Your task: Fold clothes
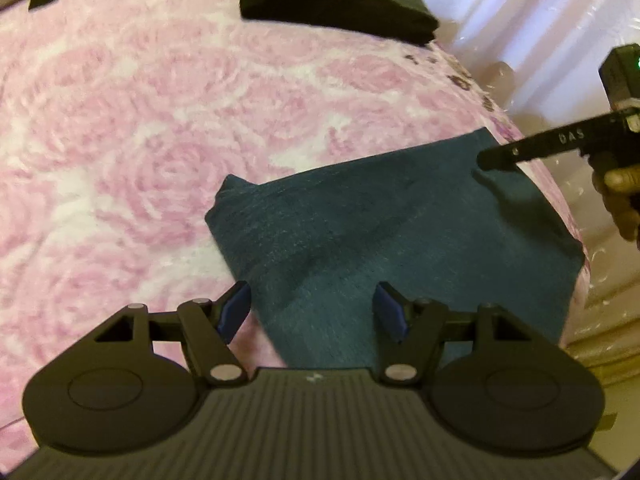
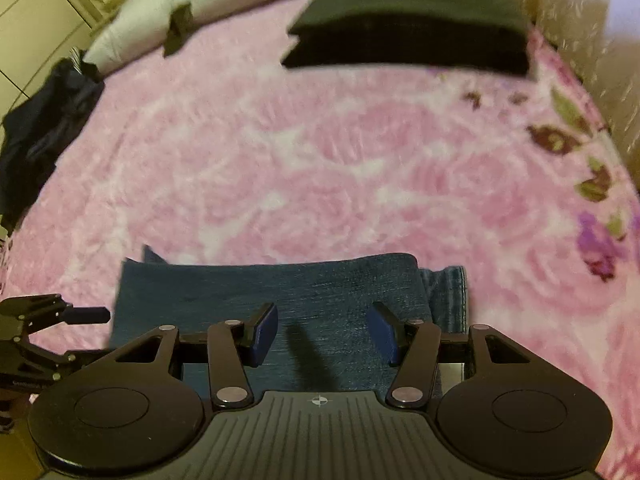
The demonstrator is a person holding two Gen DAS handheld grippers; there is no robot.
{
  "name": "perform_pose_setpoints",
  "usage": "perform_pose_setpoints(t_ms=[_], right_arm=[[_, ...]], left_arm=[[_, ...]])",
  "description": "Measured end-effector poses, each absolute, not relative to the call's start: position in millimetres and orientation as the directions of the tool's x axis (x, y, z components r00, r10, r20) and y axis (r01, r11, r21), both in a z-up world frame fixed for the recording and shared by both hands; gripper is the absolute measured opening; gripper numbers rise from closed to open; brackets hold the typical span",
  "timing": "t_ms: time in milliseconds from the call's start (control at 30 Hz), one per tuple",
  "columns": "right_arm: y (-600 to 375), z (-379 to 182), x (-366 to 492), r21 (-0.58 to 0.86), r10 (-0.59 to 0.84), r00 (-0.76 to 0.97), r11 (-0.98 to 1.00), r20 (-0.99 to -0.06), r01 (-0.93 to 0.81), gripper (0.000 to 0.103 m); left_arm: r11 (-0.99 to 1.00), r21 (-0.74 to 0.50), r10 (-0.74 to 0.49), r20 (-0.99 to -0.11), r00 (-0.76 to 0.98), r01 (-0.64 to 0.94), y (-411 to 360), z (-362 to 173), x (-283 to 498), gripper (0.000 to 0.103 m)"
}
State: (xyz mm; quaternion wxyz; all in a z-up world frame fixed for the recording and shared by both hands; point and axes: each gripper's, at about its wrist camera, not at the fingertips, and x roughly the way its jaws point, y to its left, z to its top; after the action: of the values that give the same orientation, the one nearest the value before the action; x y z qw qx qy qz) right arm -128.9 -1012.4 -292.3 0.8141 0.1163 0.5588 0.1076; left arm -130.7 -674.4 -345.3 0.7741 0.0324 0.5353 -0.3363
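Observation:
A folded dark blue-teal garment (image 1: pixel 380 232) lies flat on the pink blanket (image 1: pixel 120 140), near its right edge. My left gripper (image 1: pixel 313 312) is open and hovers over the garment's near left edge, with cloth showing between its blue pads but not pinched. The right gripper (image 1: pixel 496 158) comes in from the right, its tip at the garment's far right corner, with a hand (image 1: pixel 620 196) holding it. In the right wrist view my right gripper (image 2: pixel 324 332) is open above the same garment (image 2: pixel 280 292), and the left gripper (image 2: pixel 86 314) shows at the left edge.
A stack of folded black and dark green clothes (image 2: pixel 412 32) sits at the far end of the bed. A heap of dark navy clothes (image 2: pixel 40 132) lies at the left edge beside a white pillow (image 2: pixel 152 12). The bed's edge runs close on the right (image 1: pixel 580 280).

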Motion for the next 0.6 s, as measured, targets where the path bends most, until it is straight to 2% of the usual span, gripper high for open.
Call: perform_pose_setpoints(t_ms=[100,233,333,400,500,533,600], right_arm=[[-1015.0,-290.8,-122.3,0.310,0.309,0.316,0.950,-0.897,-0.049,0.055],[-1018.4,-272.2,-124.8,0.308,0.313,0.356,0.949,-0.881,-0.072,0.055],[-1021.0,-291.2,-116.8,0.343,0.333,0.312,0.939,-0.890,-0.023,0.055],[-1021.9,-301.0,-114.7,0.347,0.346,0.310,0.936,-0.885,-0.055,0.055],[-1025.9,-295.2,-114.1,0.367,0.381,0.292,0.924,-0.877,-0.104,0.055],[-1029.4,-291.4,-115.3,0.381,0.399,0.287,0.917,-0.871,-0.118,0.055],[-1035.4,-286.1,-120.8,0.395,0.420,0.277,0.907,-0.864,-0.143,0.055]], left_arm=[[0.784,-0.327,-0.485,-0.853,0.193,0.528,-676.8,-350.0,-123.8,0.065],[0.801,-0.337,-0.480,-0.856,0.194,0.494,-678.7,-354.4,-118.0,0.065],[0.822,-0.320,-0.455,-0.867,0.205,0.472,-681.2,-358.7,-120.4,0.070],[0.848,-0.309,-0.433,-0.872,0.226,0.431,-679.0,-353.6,-128.1,0.072],[0.883,-0.292,-0.398,-0.881,0.257,0.367,-675.9,-346.0,-139.8,0.070],[0.894,-0.286,-0.386,-0.883,0.267,0.345,-674.8,-343.5,-143.6,0.065],[0.913,-0.275,-0.361,-0.888,0.285,0.301,-672.7,-338.4,-151.4,0.065]])
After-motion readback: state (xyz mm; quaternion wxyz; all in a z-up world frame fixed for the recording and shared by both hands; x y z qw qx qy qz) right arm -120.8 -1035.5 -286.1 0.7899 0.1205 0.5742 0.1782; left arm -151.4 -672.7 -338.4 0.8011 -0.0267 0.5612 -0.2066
